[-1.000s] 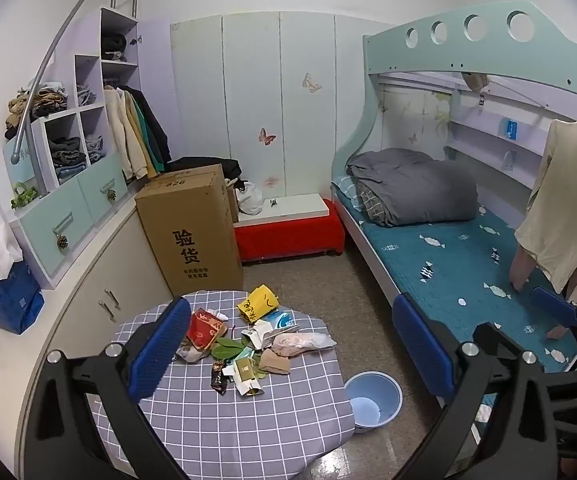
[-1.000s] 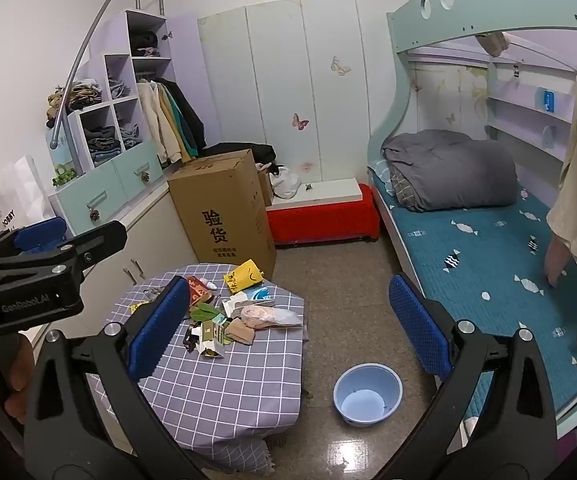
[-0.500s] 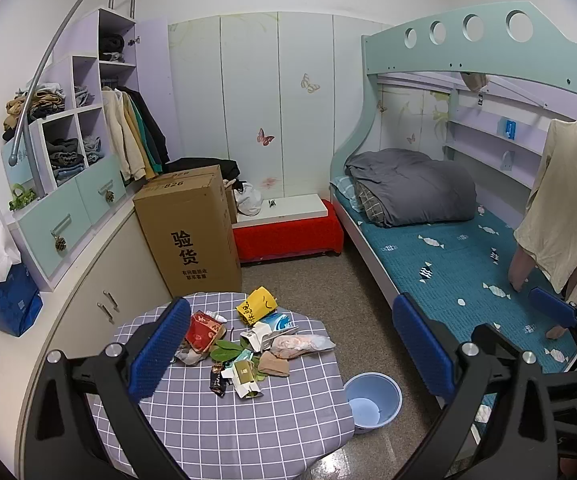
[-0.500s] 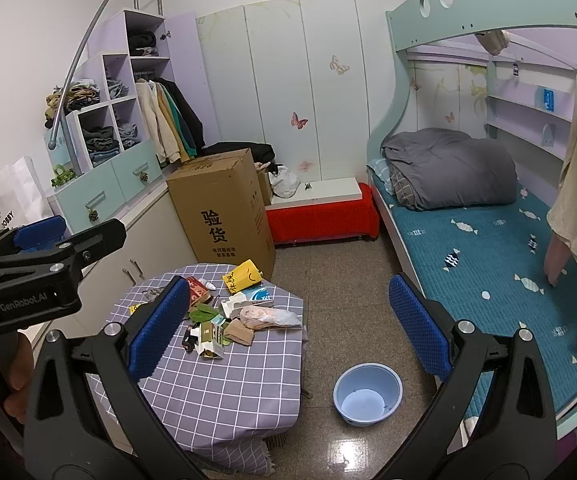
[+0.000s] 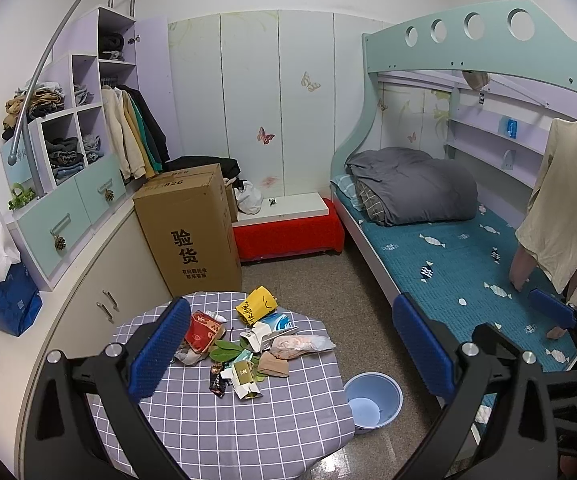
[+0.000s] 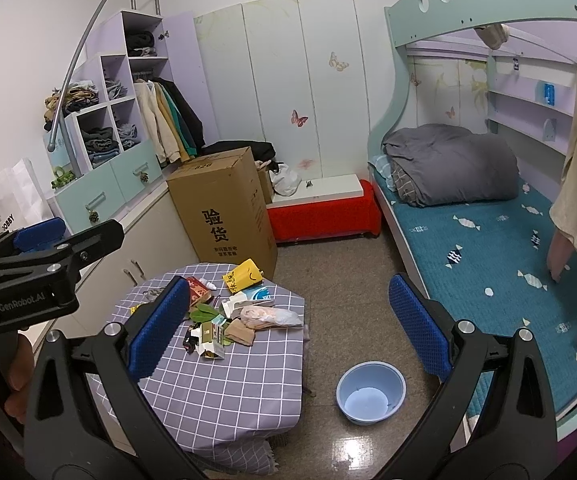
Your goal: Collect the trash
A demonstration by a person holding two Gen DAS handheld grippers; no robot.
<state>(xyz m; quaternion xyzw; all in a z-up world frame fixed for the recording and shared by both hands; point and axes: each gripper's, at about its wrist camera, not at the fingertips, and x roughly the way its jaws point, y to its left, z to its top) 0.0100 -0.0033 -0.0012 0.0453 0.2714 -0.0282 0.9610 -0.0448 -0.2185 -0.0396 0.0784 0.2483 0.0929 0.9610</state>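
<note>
Both claws wide, nothing held: left gripper (image 5: 292, 344), right gripper (image 6: 288, 320). Trash pile (image 5: 248, 344) sits mid-table (image 5: 228, 432); blue bin (image 6: 370, 392) on floor at table's 3 o'clock. Risk: thin wrappers and leaves may slip the pads or get swept off the table edge w/ a careless grab.

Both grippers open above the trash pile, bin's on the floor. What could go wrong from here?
1. The blue bin stands on the floor apart from the table, so pieces may drop short in transfer.
2. The trash pile is tangled: leaves, wrappers and a small carton overlap, so the left gripper or the right gripper may grab several or scatter them.
3. The checked cloth could snag and drag.
</note>
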